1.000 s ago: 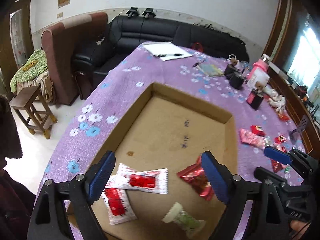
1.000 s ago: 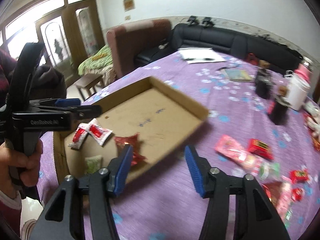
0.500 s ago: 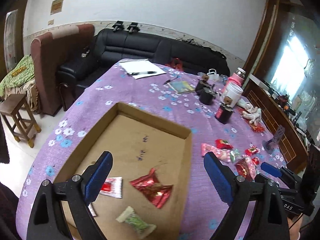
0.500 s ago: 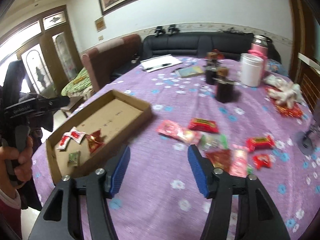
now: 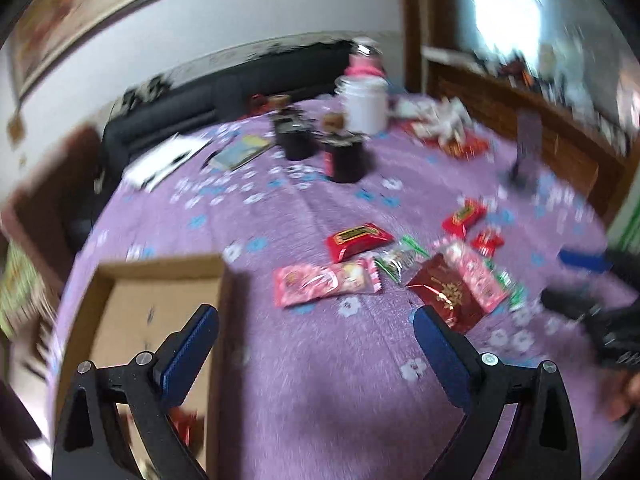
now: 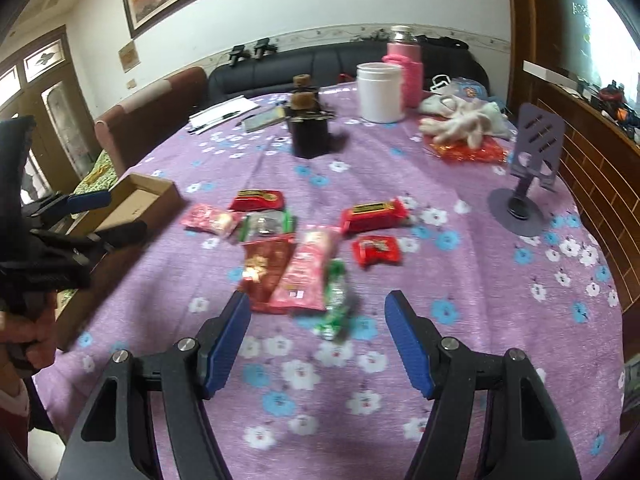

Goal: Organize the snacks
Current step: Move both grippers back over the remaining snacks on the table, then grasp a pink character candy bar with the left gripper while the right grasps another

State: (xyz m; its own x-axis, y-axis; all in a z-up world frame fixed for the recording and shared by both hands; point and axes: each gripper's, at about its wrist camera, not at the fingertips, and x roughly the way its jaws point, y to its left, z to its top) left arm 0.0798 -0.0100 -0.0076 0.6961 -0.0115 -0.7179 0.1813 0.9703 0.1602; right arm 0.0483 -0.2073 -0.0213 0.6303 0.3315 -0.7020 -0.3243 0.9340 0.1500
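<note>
Several wrapped snacks lie in a loose pile on the purple flowered tablecloth: a pink packet [image 6: 306, 270], a dark red packet [image 6: 264, 266], a green-ended candy [image 6: 336, 300] and red bars [image 6: 374, 212]. In the left wrist view the pile [image 5: 452, 284] lies right of the cardboard tray [image 5: 120, 312], which holds a red snack [image 5: 182, 426]. My right gripper [image 6: 318, 336] is open and empty, just short of the green candy. My left gripper [image 5: 316, 348] is open and empty above the cloth beside the tray's right wall; it also shows in the right wrist view [image 6: 90, 200].
Farther back stand a black pot [image 6: 310, 132], a white jar [image 6: 378, 92], a pink flask [image 6: 406, 72], white gloves [image 6: 460, 120] and a purple phone stand [image 6: 528, 168]. Papers [image 6: 222, 114] lie at the far left. A sofa and armchair stand behind the table.
Both grippers have swung right, away from the tray and toward the snack pile. The right gripper has come close to the pile. Both stay open and empty.
</note>
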